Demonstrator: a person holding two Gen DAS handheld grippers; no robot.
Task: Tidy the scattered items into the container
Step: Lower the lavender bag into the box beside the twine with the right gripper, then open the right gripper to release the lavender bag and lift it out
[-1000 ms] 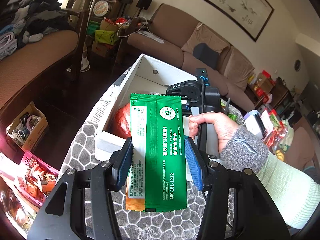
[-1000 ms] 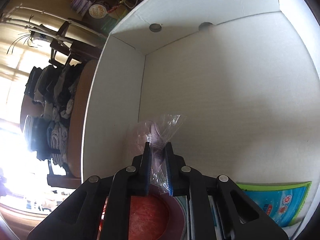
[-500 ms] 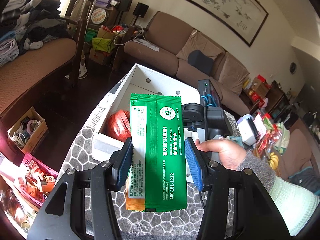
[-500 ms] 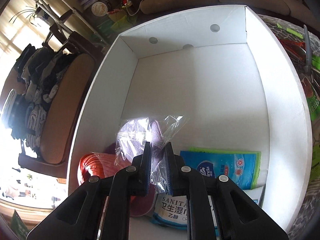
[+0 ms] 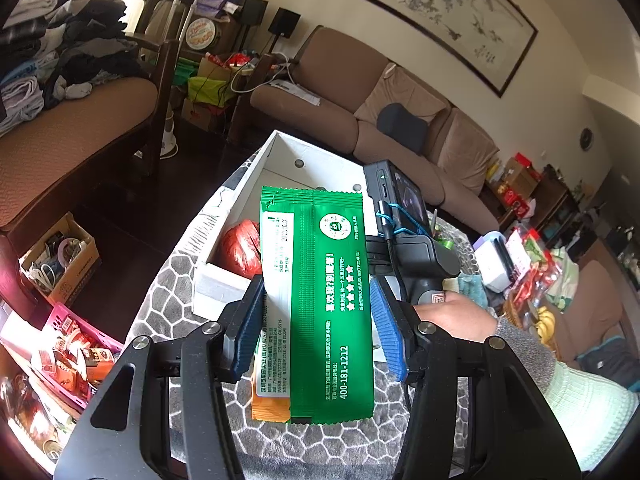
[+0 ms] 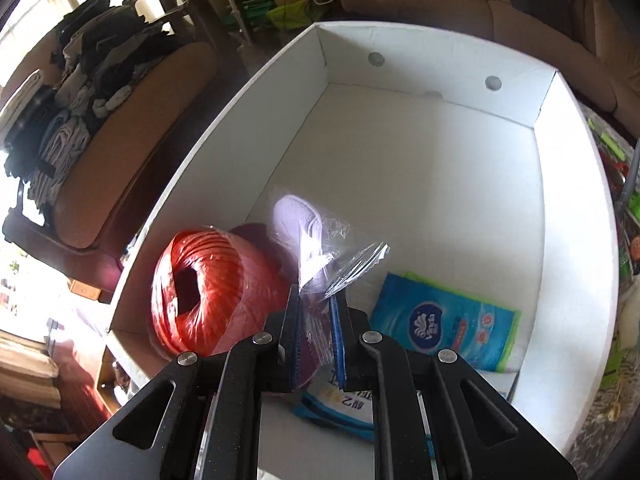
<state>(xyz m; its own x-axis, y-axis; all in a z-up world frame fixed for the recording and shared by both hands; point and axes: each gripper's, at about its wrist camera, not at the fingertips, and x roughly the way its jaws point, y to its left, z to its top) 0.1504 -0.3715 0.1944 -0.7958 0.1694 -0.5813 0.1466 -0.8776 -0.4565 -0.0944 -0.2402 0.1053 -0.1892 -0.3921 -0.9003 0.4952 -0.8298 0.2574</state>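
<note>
Covering the table (image 5: 192, 280), grey hexagon cloth (sofa (image 5: 384, 120) behind).

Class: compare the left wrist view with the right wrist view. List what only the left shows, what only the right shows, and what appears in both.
Left only: the left gripper clamping a green packet, the person's hand, the grey patterned table cover.
Right only: the right gripper shut on a clear plastic bag, a blue wipes pack on the box floor.
Both: the white box and the red twine ball inside it.

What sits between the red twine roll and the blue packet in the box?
In the right wrist view, a clear plastic bag, pinched by the right gripper, hangs between the twine roll and the blue packet.
</note>
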